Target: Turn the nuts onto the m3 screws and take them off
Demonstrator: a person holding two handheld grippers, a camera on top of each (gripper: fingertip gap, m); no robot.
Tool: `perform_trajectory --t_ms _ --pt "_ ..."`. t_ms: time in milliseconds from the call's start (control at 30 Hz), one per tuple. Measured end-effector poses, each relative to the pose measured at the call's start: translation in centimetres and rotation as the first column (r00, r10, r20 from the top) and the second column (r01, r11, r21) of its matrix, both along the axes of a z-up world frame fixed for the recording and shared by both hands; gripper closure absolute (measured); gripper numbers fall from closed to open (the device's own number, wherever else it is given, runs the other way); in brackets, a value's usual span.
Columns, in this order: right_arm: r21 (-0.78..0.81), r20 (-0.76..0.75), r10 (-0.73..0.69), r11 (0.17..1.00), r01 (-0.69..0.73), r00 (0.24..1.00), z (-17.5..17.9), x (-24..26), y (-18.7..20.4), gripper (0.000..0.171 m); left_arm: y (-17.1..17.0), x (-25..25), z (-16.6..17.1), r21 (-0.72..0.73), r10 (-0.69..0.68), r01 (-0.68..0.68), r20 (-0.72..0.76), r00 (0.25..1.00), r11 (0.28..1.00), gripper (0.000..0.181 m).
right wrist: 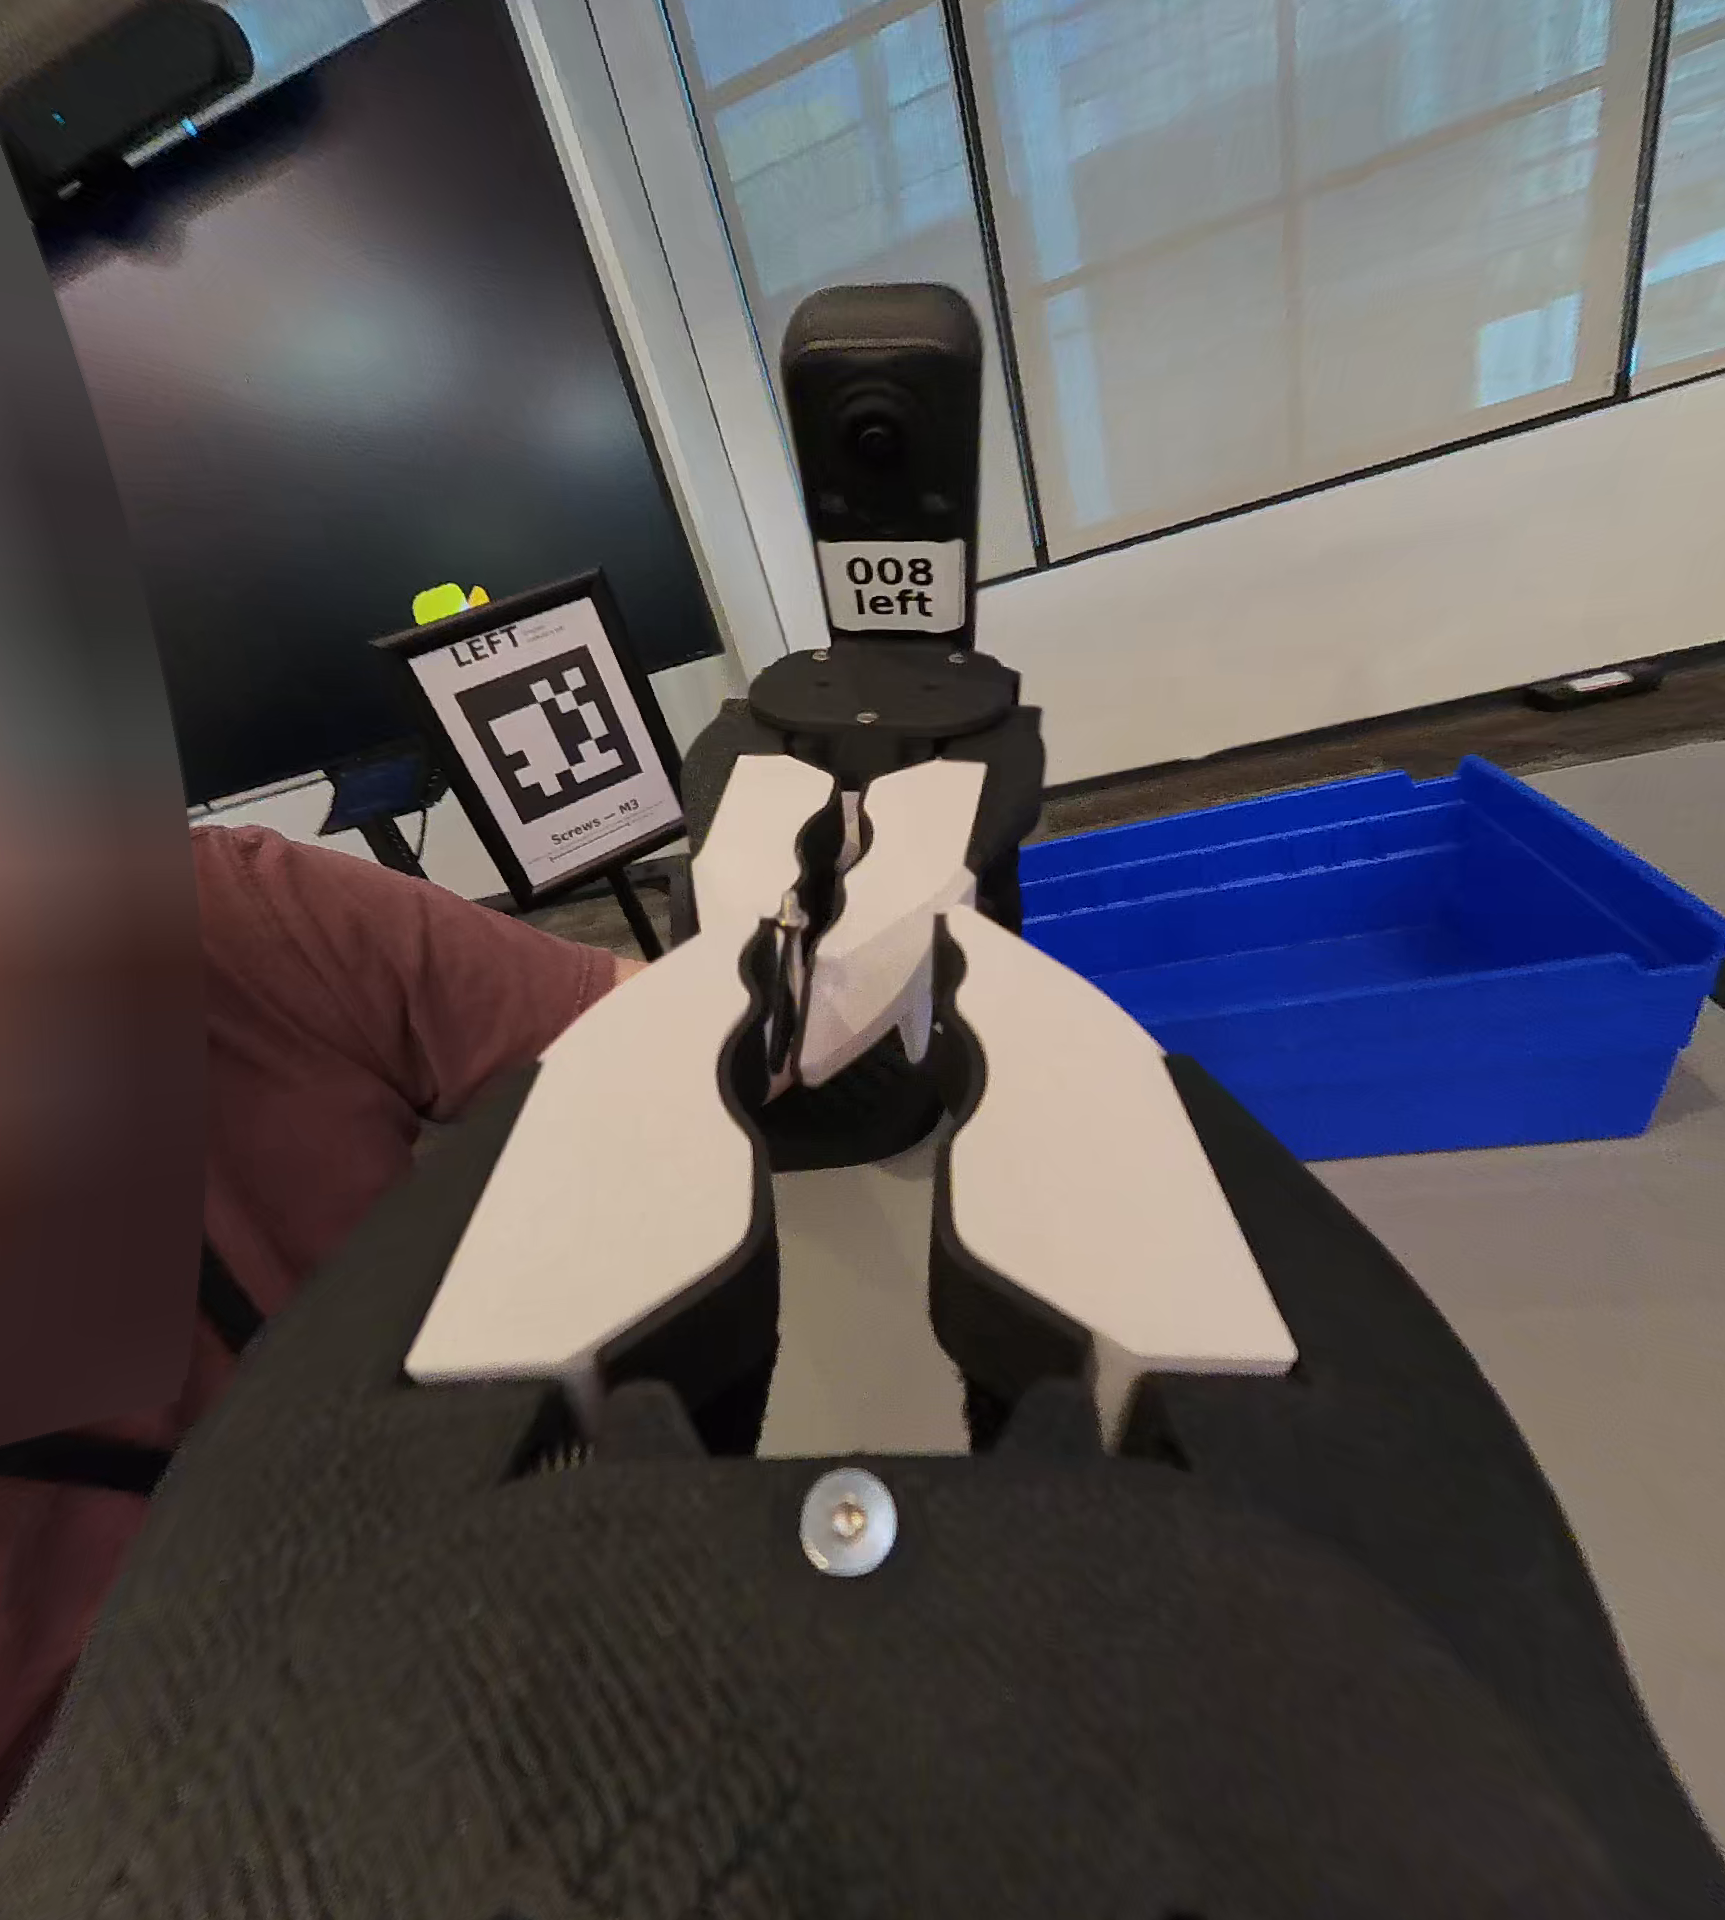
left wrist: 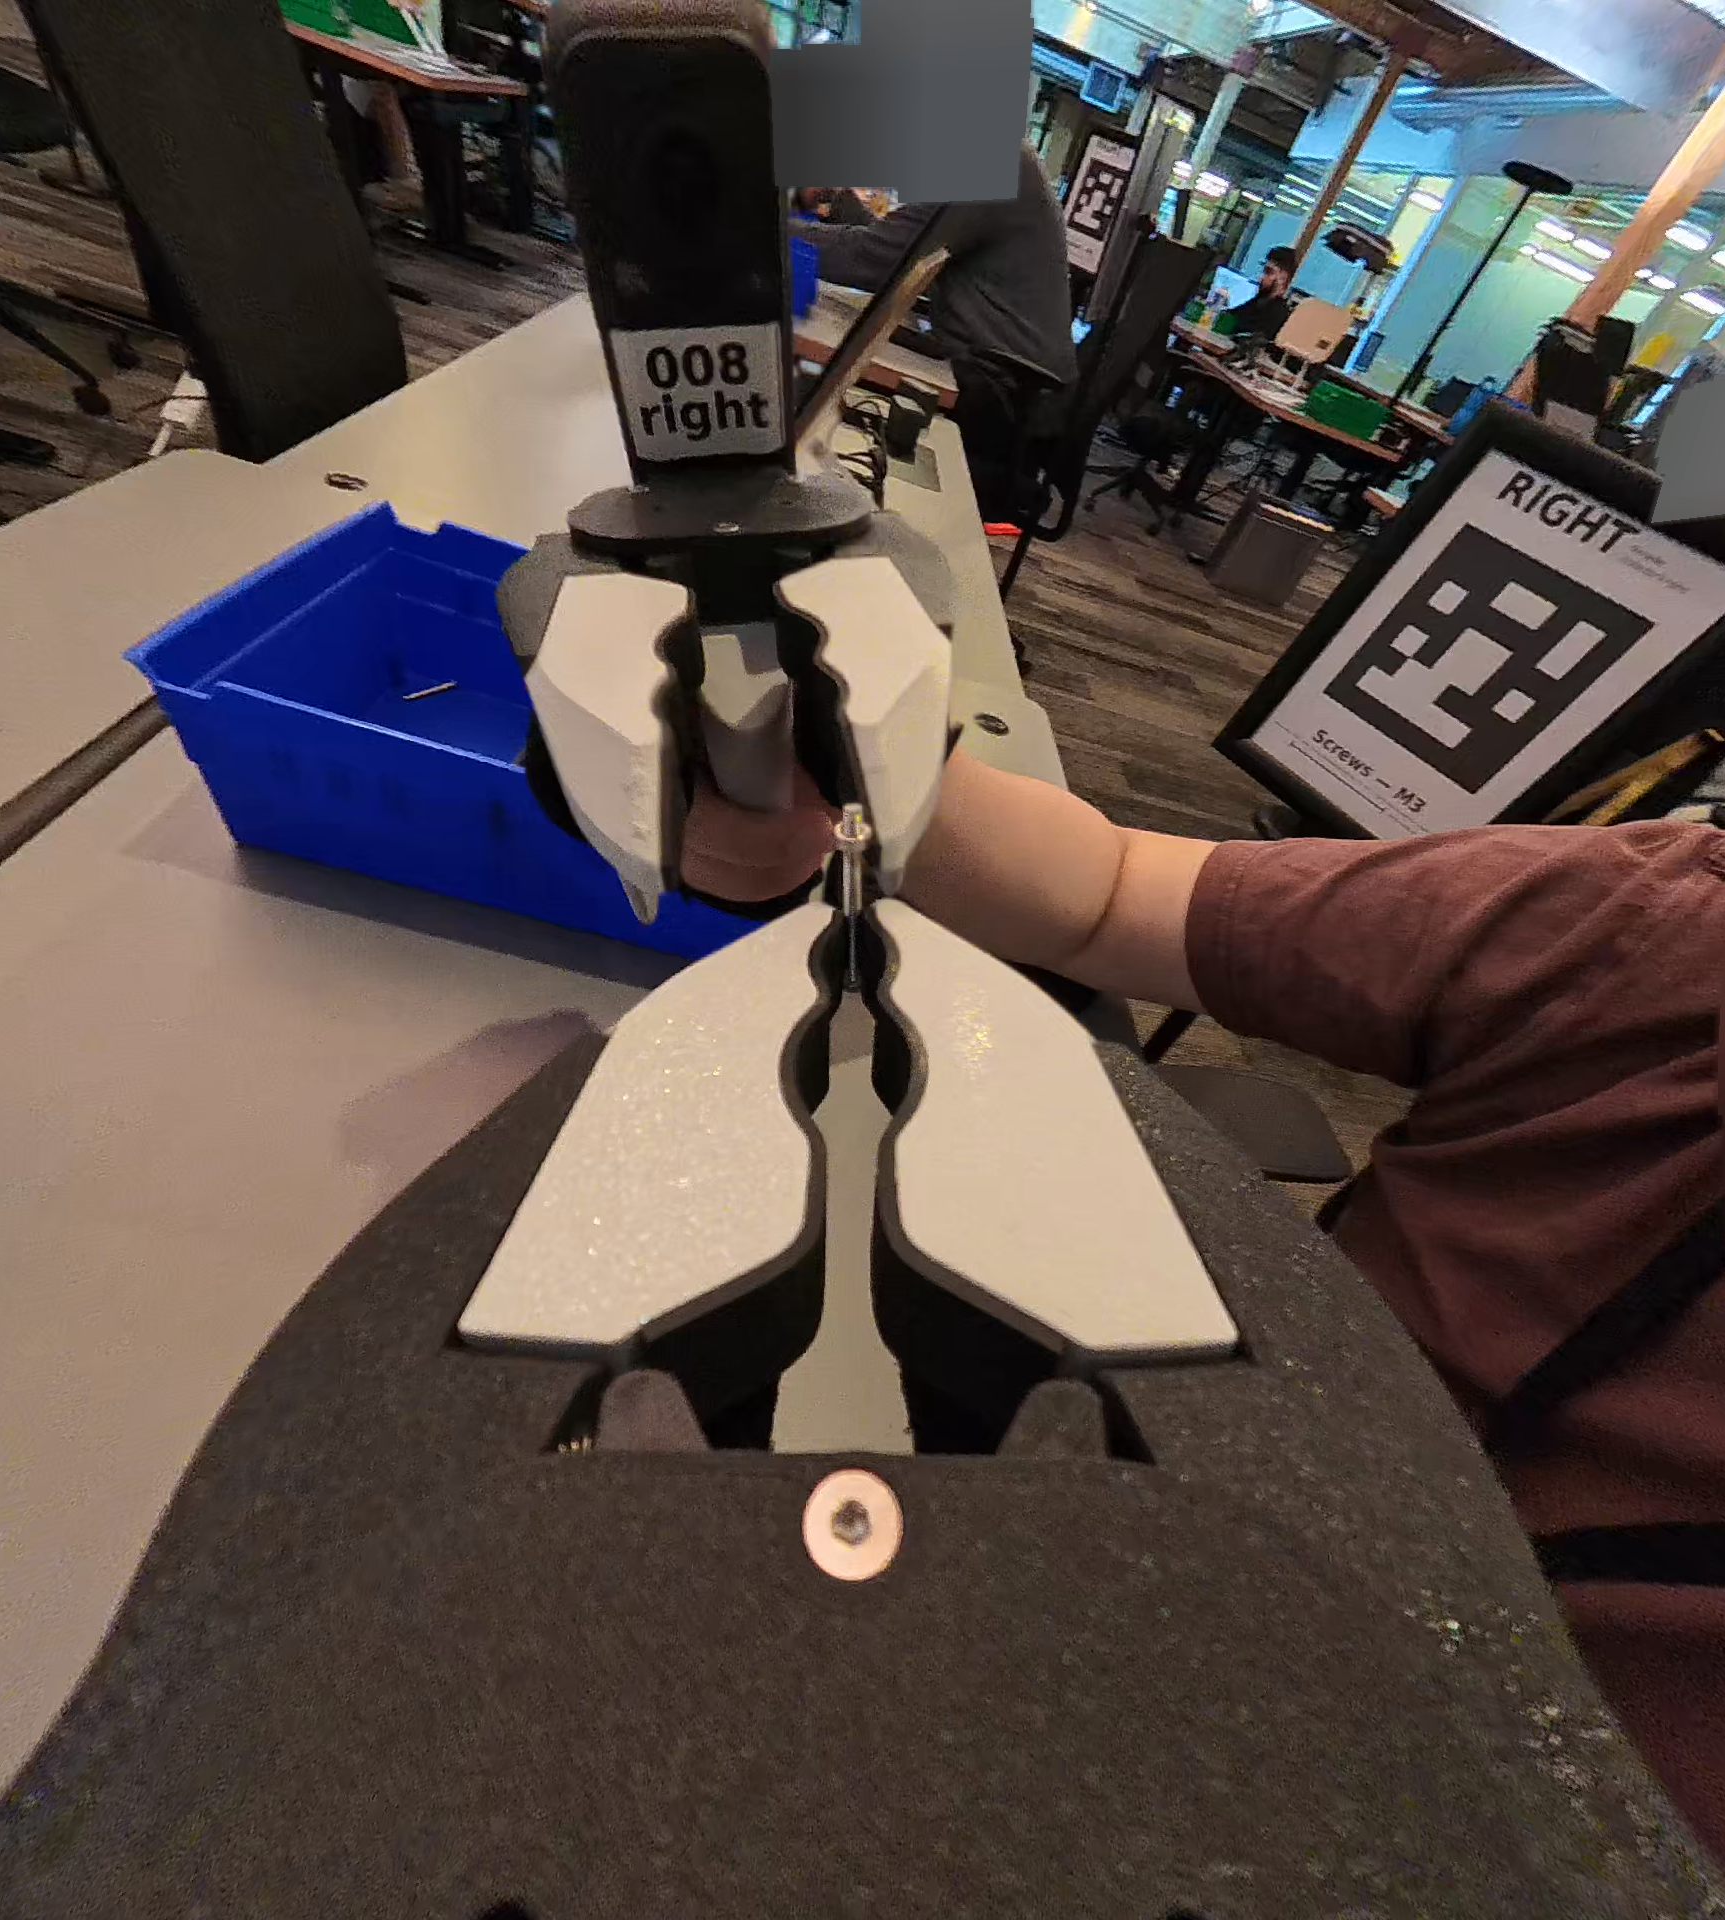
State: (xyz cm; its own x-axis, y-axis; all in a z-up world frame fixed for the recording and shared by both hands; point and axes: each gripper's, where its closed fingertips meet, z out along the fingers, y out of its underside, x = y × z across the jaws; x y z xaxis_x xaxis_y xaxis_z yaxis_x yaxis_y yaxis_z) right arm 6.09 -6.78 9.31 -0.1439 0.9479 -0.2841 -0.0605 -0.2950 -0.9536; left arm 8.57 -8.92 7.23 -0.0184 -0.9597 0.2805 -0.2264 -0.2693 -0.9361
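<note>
My left gripper (left wrist: 850, 925) is shut on a thin M3 screw (left wrist: 850, 894). The screw stands up out of its fingertips, with a small silver nut (left wrist: 852, 831) near its top end. My right gripper (left wrist: 764, 894) faces it from the far side with its jaws apart and holds nothing. One of its white fingers (left wrist: 889, 748) stands right beside the nut. In the right wrist view the screw (right wrist: 783, 987) and nut (right wrist: 788, 914) lie against the inner side of my right gripper's (right wrist: 842, 935) left finger. The shut left gripper (right wrist: 858, 1060) reaches in between the fingers.
A blue bin (left wrist: 318, 748) sits on the grey table (left wrist: 110, 1143) behind the grippers, with one loose screw (left wrist: 429, 689) inside; it also shows in the right wrist view (right wrist: 1460, 1039). Framed marker signs (left wrist: 1492, 644) (right wrist: 546, 748) stand off the table. A person's forearm (left wrist: 1045, 883) reaches in from the right. Less than 4 cm separates the two grippers' tips.
</note>
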Motion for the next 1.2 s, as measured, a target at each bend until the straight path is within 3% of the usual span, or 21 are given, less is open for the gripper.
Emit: perform_trajectory --t_ms 100,333,500,600,800,933,1000,1200 --pt "-0.058 -0.045 -0.053 0.997 0.050 0.998 0.2 1.1 1.9 0.148 0.4 -0.3 -0.2 0.001 0.021 -0.021 -0.020 1.000 1.000 0.179" --pt "0.016 -0.003 0.003 1.000 -0.003 1.000 0.2 -0.6 -0.7 0.145 0.3 0.0 -0.4 -0.015 0.000 -0.001 -0.011 1.000 1.000 0.179" --pt "-0.023 -0.009 -0.007 1.000 0.007 1.000 0.2 0.2 0.3 0.142 0.2 0.0 0.0 -0.002 0.014 -0.014 -0.004 1.000 1.000 0.179" --pt "-0.069 -0.062 -0.020 0.997 0.015 0.998 0.7 1.0 1.1 0.150 0.0 -0.3 0.4 -0.034 -0.007 0.008 0.021 1.000 0.999 0.179" --pt "-0.001 -0.041 0.023 1.000 -0.023 0.999 1.0 -0.3 -1.1 0.147 -0.2 0.0 0.1 -0.034 -0.019 0.019 0.010 1.000 0.999 0.179" --pt "-0.005 -0.029 -0.001 1.000 0.001 1.000 0.6 0.2 0.0 0.145 -0.1 0.0 0.2 -0.015 -0.001 0.001 0.012 1.000 1.000 0.179" --pt "-0.045 -0.065 -0.021 0.999 0.018 0.998 0.8 1.0 1.0 0.151 -0.3 -0.2 0.5 -0.026 -0.016 0.017 0.018 1.000 1.000 0.179" --pt "-0.024 -0.081 0.062 0.998 -0.064 0.995 1.4 0.2 -1.1 0.147 -0.1 -0.1 0.3 -0.029 -0.007 0.008 0.016 1.000 1.000 0.179"
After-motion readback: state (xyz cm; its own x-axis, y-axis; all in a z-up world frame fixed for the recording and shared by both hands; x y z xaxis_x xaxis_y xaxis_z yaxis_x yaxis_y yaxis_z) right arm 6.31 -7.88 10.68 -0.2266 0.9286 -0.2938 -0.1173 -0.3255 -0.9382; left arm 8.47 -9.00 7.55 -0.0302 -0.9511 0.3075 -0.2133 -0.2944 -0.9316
